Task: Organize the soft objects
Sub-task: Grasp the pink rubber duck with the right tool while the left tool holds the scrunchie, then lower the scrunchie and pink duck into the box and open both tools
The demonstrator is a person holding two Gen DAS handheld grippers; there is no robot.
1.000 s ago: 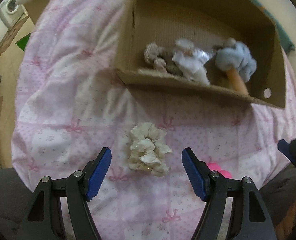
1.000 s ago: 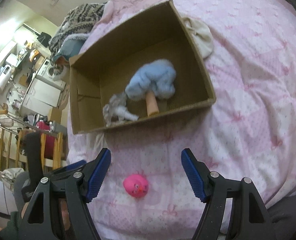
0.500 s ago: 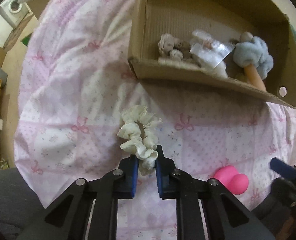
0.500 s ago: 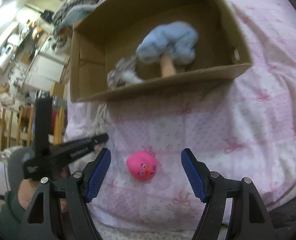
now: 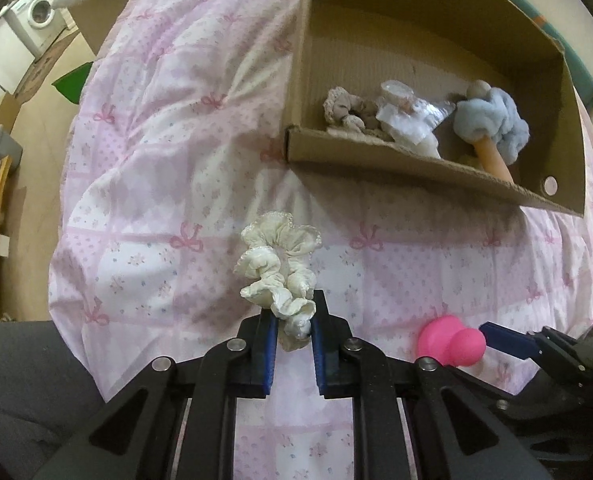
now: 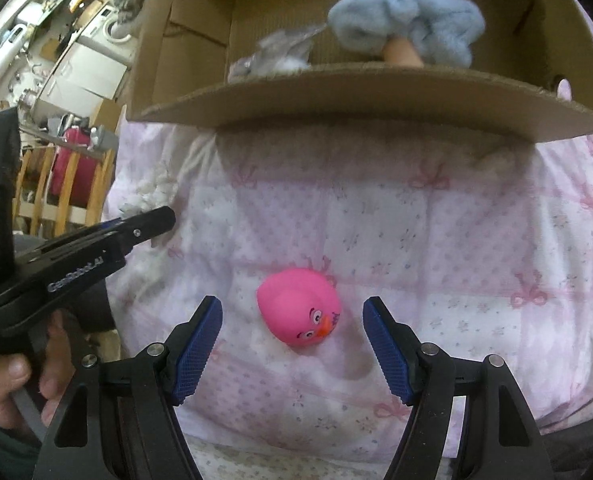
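Left wrist view: my left gripper (image 5: 292,330) points steeply down at the bed (image 5: 168,168), which is covered in a pink quilt with a bow print. Its blue fingers (image 5: 270,354) are clenched on the near end of the cream scrunchie (image 5: 278,264); the rest of the scrunchie spreads forward past the tips, over the quilt. Whether that far part touches the quilt I cannot tell. Further up and right stands the open cardboard box (image 5: 396,160). Inside it, left to right: a beige knitted piece (image 5: 342,110), a crumpled white and clear item (image 5: 406,116), and a pale blue fluffy piece (image 5: 492,120) on a peach handle. At lower right the pink rubber duck (image 5: 450,342) sits on the quilt, with one blue finger of my right gripper just beside it.

Right wrist view: the left gripper shows at the left edge, held in my hand (image 6: 12,380). My right gripper (image 6: 292,350) is released, fingers (image 6: 386,350) wide apart, the duck between them and touching neither. The box is behind.
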